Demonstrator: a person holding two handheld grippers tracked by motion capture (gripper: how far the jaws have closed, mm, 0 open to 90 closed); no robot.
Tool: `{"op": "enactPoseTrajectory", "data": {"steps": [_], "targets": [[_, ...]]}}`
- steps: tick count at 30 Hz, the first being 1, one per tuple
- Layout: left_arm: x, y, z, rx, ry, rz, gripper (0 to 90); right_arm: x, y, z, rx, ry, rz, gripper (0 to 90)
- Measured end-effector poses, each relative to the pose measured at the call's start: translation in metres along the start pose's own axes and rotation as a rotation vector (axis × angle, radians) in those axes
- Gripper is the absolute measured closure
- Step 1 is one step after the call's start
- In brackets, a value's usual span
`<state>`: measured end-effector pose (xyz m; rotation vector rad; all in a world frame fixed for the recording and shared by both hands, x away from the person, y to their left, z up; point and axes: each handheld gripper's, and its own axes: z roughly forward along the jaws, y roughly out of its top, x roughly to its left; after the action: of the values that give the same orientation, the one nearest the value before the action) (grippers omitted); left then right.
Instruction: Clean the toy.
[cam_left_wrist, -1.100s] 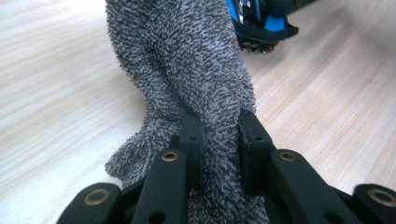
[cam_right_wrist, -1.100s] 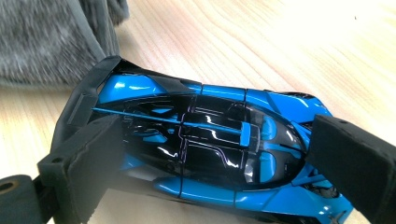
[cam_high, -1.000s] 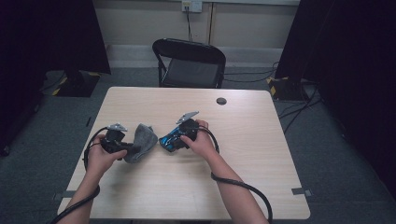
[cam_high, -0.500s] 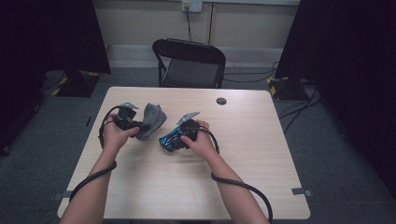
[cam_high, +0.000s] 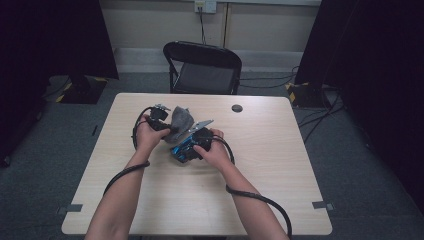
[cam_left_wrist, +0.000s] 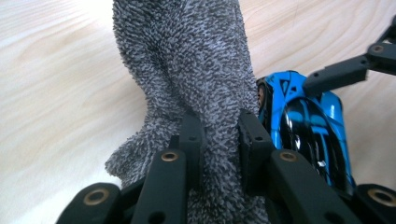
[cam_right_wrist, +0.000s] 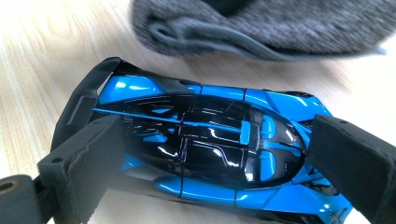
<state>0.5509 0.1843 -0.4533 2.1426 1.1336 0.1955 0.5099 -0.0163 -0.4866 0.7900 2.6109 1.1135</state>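
Note:
A grey terry cloth (cam_high: 180, 120) (cam_left_wrist: 187, 60) hangs bunched between the jaws of my left gripper (cam_high: 169, 127) (cam_left_wrist: 219, 135), which is shut on it. A blue and black toy car (cam_high: 178, 152) (cam_right_wrist: 201, 144) rests on the wooden table (cam_high: 250, 190). My right gripper (cam_high: 189, 148) (cam_right_wrist: 219, 156) is shut on the car, one pad at its tail and one at its nose. The cloth (cam_right_wrist: 261, 23) lies just beyond the car, close against its side. In the left gripper view the car (cam_left_wrist: 303, 126) sits right of the cloth.
A small black round cap (cam_high: 237, 108) lies on the table's far side. A black folding chair (cam_high: 202, 70) stands behind the table. Both cables trail back along the forearms. Dark curtains flank the room.
My left hand has carried the cloth from the table's left toward the far middle, bringing it up beside the car. The right hand and the car have stayed put.

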Motion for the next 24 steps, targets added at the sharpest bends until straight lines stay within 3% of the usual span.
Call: {"op": "enactPoseTrajectory", "data": {"steps": [7,8,24], "targets": [[-0.009,0.004,0.029,0.048,0.011,0.019,73.4,0.000,0.001,0.000,0.005,0.002,0.002,3.5],[-0.013,0.005,0.035,0.050,0.011,0.036,73.1,0.000,0.001,0.000,0.006,0.002,0.000,3.4],[-0.018,-0.004,0.035,0.049,0.016,0.092,73.7,0.000,0.000,0.000,-0.002,0.002,-0.002,3.5]]}}
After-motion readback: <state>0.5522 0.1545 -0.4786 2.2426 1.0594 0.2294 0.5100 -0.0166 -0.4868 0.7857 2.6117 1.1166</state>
